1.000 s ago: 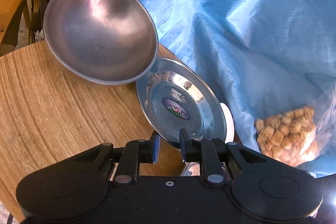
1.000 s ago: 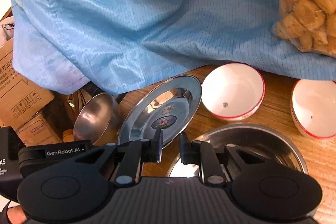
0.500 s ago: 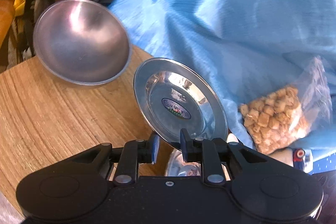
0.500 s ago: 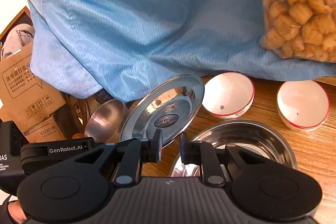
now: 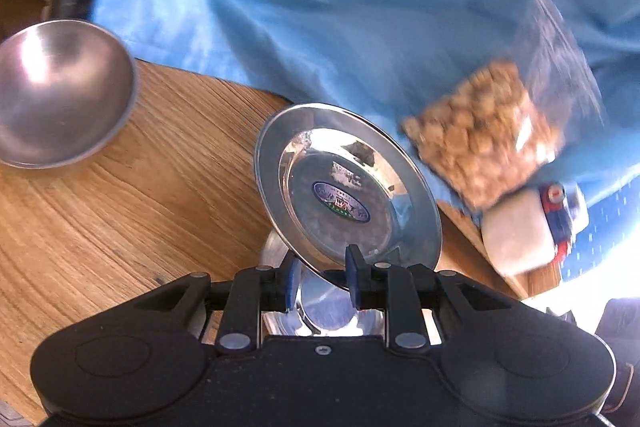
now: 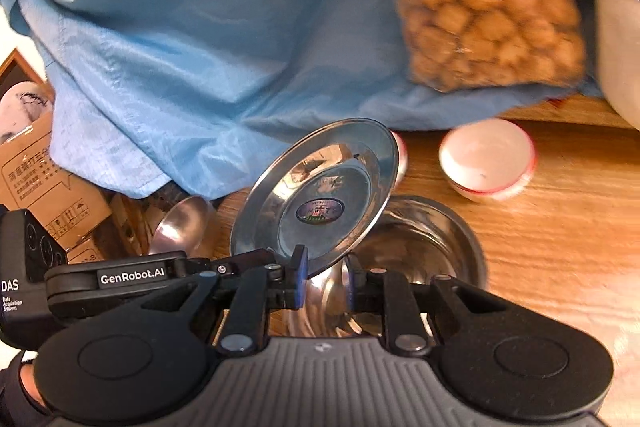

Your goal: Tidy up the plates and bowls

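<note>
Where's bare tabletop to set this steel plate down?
Bare wood lies between the small steel bowl and the plate in the left hand-held gripper. More lies right of the large steel bowl, in front of the white bowl. Crowded along the blue cloth and snack bag.

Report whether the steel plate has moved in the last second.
Yes. The steel plate has shifted right, away from the small steel bowl resting on the table, which it nearly touched before.
</note>
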Motion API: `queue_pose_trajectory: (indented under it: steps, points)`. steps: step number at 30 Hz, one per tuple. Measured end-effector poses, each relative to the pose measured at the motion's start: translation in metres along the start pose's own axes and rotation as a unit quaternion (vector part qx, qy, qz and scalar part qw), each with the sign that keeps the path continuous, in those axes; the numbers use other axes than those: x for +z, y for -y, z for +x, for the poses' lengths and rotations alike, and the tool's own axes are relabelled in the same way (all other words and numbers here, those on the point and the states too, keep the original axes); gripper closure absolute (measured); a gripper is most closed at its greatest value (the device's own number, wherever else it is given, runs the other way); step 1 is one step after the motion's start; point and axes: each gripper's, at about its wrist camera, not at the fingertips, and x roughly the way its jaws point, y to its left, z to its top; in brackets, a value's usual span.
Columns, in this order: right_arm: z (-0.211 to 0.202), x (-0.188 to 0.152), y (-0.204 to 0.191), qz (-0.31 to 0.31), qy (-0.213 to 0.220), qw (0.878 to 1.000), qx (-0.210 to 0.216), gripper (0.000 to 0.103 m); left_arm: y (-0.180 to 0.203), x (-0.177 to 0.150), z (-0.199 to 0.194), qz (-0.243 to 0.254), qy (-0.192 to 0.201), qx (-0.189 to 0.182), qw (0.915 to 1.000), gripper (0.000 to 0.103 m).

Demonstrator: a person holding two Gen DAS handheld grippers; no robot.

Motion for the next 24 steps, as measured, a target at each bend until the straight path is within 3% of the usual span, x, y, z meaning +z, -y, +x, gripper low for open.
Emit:
queue_pose_trajectory:
  steps: [11,18,24]
  points:
    - [-0.012,-0.022,0.026,0.063,-0.021,0.997,-0.034,0.082,0.021,-0.015,0.017,0.066,-0.085,0.006,0.9942,0.074]
    - [-0.014,-0.03,0.036,0.083,-0.039,0.995,-0.04,0.082,0.031,-0.023,0.025,0.101,-0.114,0.015,0.9883,0.072]
    - [-0.013,-0.034,0.041,0.093,-0.052,0.994,-0.039,0.082,0.029,-0.026,0.028,0.097,-0.131,0.02,0.9864,0.071]
